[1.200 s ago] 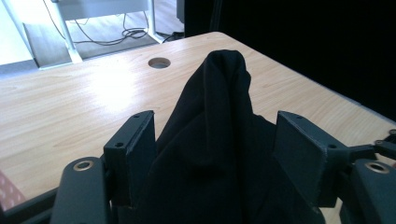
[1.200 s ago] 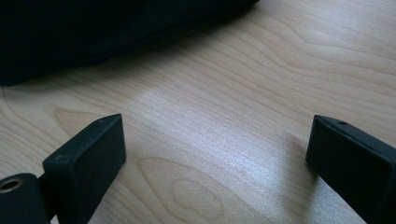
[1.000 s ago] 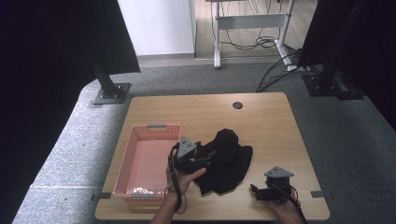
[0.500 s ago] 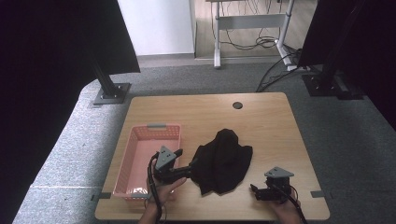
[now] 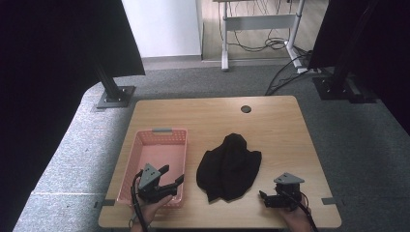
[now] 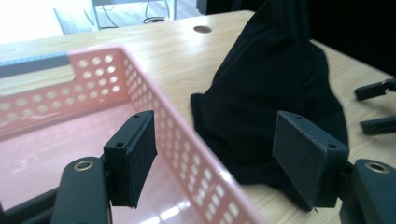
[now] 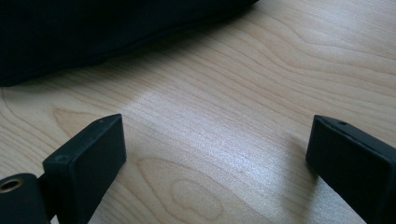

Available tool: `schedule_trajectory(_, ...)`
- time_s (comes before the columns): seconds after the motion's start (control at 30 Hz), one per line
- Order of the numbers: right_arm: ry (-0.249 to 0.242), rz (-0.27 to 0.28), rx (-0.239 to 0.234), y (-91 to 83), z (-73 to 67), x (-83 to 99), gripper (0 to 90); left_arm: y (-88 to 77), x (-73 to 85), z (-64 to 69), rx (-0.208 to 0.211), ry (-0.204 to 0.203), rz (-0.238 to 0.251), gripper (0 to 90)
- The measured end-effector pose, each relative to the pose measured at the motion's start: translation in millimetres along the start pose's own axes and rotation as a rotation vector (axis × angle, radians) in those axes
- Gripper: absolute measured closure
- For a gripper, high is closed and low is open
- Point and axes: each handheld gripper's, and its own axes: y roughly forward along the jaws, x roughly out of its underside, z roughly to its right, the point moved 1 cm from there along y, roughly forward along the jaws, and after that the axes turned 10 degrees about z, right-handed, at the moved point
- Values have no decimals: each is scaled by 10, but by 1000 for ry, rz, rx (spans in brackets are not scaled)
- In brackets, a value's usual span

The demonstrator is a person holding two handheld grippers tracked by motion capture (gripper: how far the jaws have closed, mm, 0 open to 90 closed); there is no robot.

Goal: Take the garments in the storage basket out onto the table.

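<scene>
We see a black cloth [image 5: 229, 166] lying in a heap on the wooden surface [image 5: 280, 125], roughly in the middle of its near half. It is plain, matt and dark, with no print or seam that we can make out. In the high view it spreads wide at the near end and narrows to a rounded bump at the far end, with soft folds running along its length. In the left gripper view the cloth [image 6: 275, 93] rises like a small mound, its hem lying flat on the wood along the near edge.

Just to the cloth's left stands a pink plastic basket [image 5: 145, 145] with perforated walls, apart from the cloth by a strip of bare wood.

Our left gripper [image 5: 169, 180] hovers over the near right corner of the basket, its jaws pointing toward the cloth. The jaws stand wide apart and hold nothing; the basket's right wall [image 6: 187, 140] passes between them in that gripper's own view, untouched.

Our right gripper [image 5: 263, 197] sits low at the near right of the surface, just beside the cloth's near edge, pointing left toward it. Its jaws are also spread wide, with bare wood between them and the cloth's hem [image 7: 93, 32] ahead of them.
</scene>
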Motion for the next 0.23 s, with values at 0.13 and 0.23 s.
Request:
schedule_trajectory(0.13, 0, 0, 0, 0, 0, 0, 43, -36, 71, -64, -13, -27, -3, 295)
schedule_trajectory(0.23, 0, 0, 0, 0, 0, 0, 43, -34, 83, -59, -9, -24, -6, 294)
